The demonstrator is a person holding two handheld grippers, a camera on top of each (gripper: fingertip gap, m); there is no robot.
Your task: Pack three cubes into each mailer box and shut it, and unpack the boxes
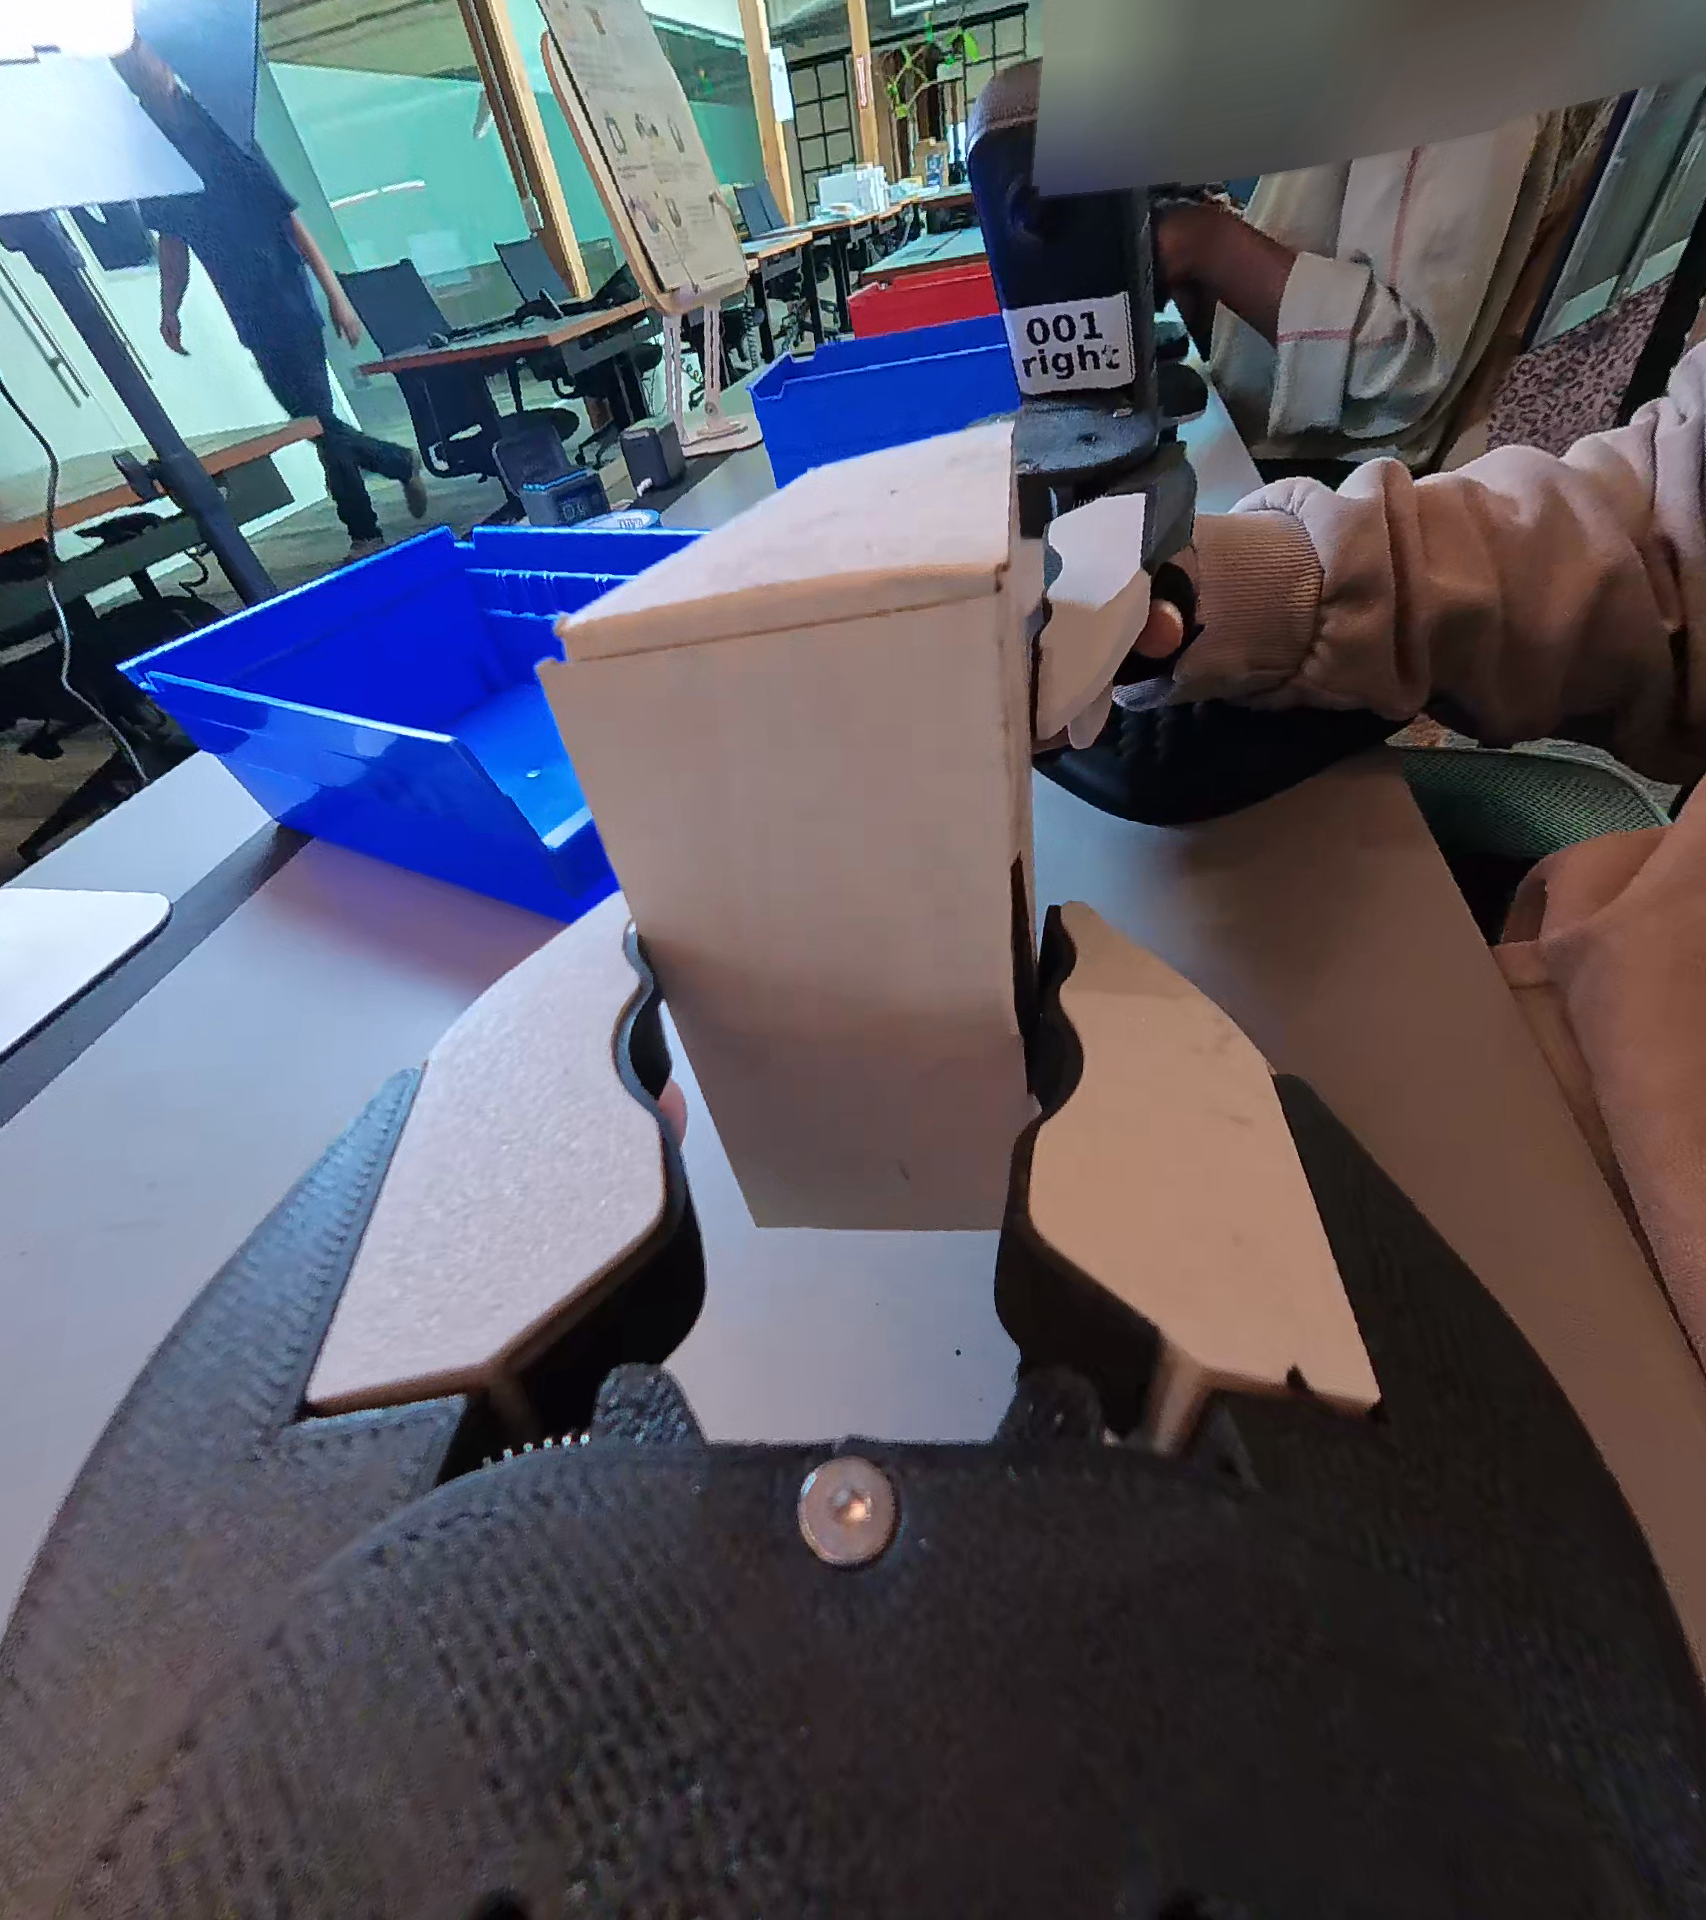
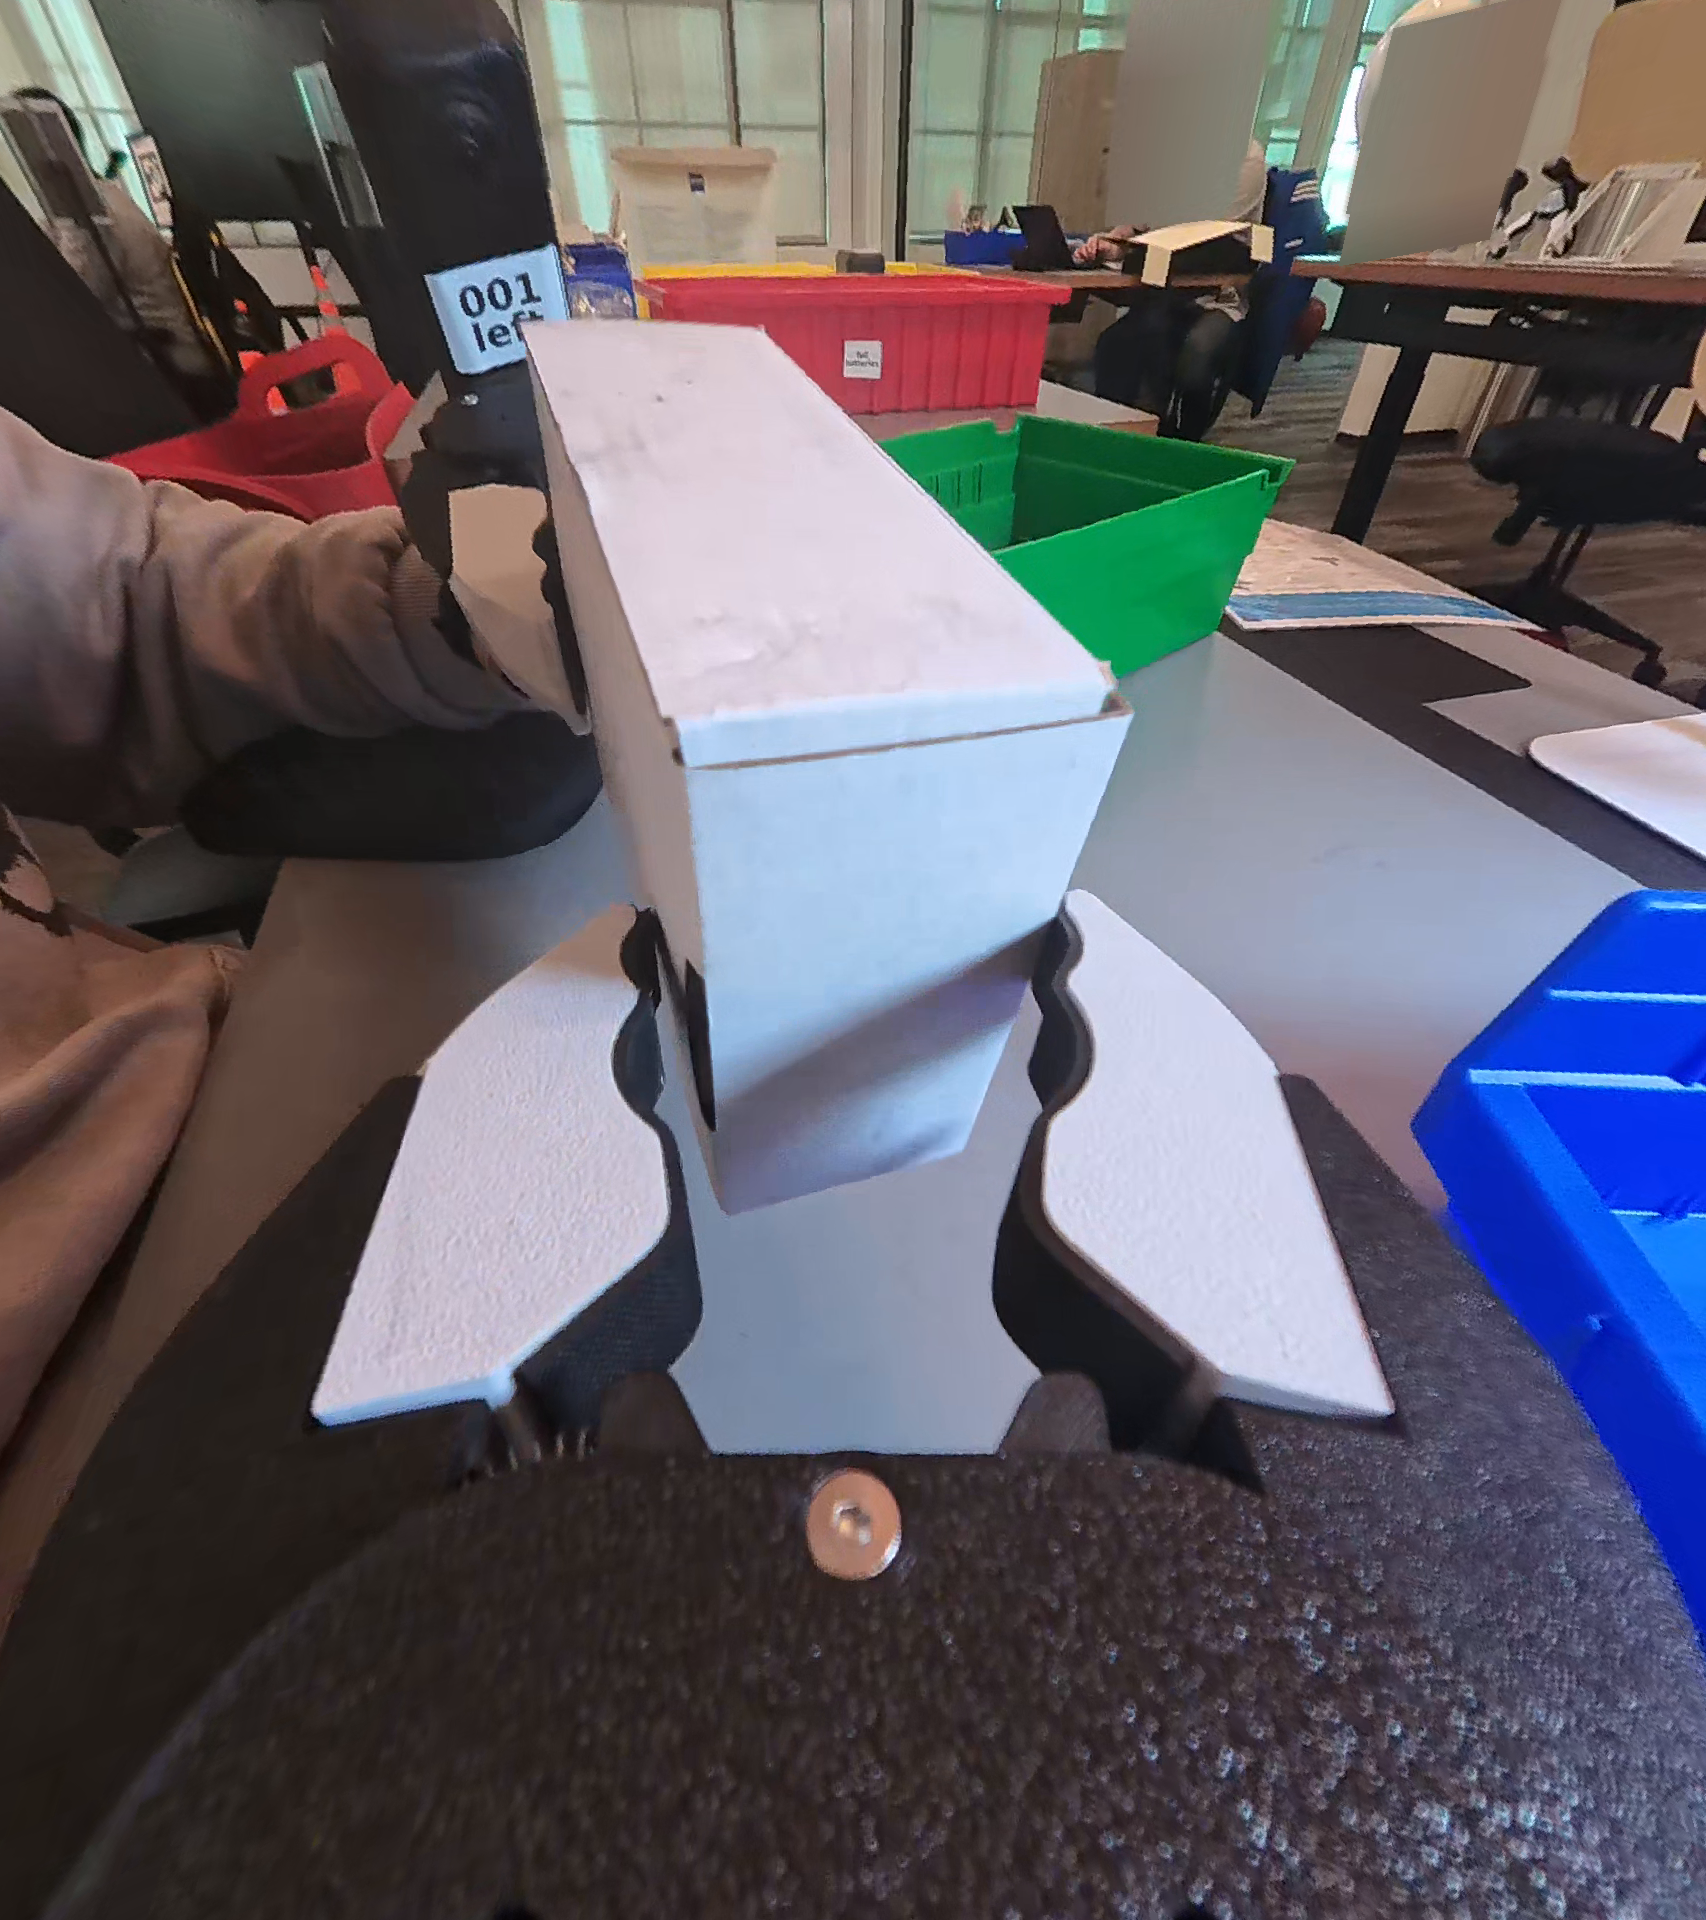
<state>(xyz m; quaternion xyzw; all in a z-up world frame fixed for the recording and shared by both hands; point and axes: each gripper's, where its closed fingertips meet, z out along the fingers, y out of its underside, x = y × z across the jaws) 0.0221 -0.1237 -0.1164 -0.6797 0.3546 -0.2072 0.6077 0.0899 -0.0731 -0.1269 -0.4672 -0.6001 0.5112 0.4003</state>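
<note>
A long white mailer box (image 1: pixel 807 831) with its lid shut is held off the grey table (image 1: pixel 205 1091) by both ends. My left gripper (image 1: pixel 844 997) is shut on its near end, a finger against each side. My right gripper (image 2: pixel 849 966) is shut on the opposite end of the same box (image 2: pixel 828 644). The right gripper also shows at the box's far end in the left wrist view (image 1: pixel 1088 613), and the left gripper shows at the far end in the right wrist view (image 2: pixel 496 582). No cubes are in sight; the box's inside is hidden.
A blue bin (image 1: pixel 361 707) stands just behind the box, at the right in the right wrist view (image 2: pixel 1659 1195). A green bin (image 2: pixel 1119 540), a red bin (image 2: pixel 859 332) and a red basket (image 2: pixel 288 436) stand farther off. A white lamp base (image 1: pixel 28 966) sits at the table's edge.
</note>
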